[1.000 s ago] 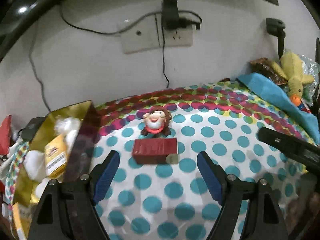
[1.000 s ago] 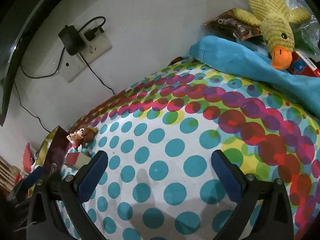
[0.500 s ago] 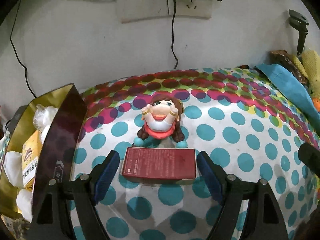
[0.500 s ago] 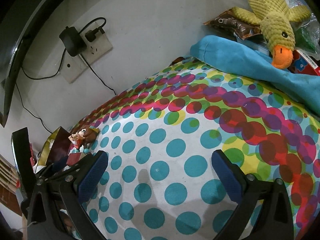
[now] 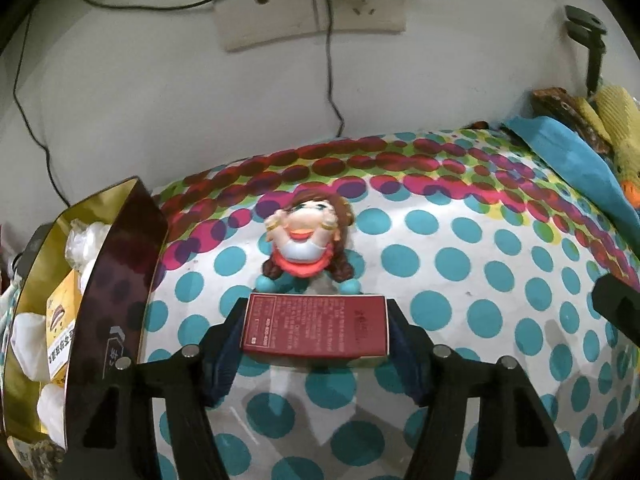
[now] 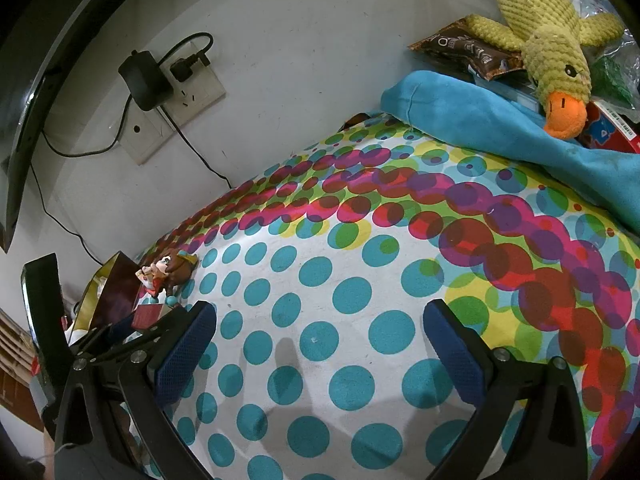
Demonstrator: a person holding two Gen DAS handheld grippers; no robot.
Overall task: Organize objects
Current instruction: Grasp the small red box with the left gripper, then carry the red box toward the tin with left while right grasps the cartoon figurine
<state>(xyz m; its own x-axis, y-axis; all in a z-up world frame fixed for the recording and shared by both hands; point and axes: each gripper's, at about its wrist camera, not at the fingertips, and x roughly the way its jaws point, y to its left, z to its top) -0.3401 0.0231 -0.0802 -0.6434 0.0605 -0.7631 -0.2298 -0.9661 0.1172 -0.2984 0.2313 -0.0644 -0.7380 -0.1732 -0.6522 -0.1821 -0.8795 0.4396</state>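
A dark red flat box (image 5: 316, 326) lies on the dotted cloth, and my left gripper (image 5: 316, 334) is shut on its two short ends. A small doll figure (image 5: 308, 240) with brown hair lies just behind the box, touching it. In the right wrist view the box (image 6: 147, 316) and the doll (image 6: 168, 272) are at the far left, with the left gripper (image 6: 132, 340) around the box. My right gripper (image 6: 320, 340) is open and empty over the dotted cloth.
A gold-lined open box (image 5: 120, 280) with white packets and a yellow packet stands left of the red box. A blue cushion (image 6: 500, 120), a plush duck (image 6: 548, 40) and a snack bag (image 6: 460, 48) lie at the far right. A wall socket with plugs (image 5: 312, 12) is behind.
My left gripper has moved forward to the red box and shut on it. The right gripper has stayed open in place.
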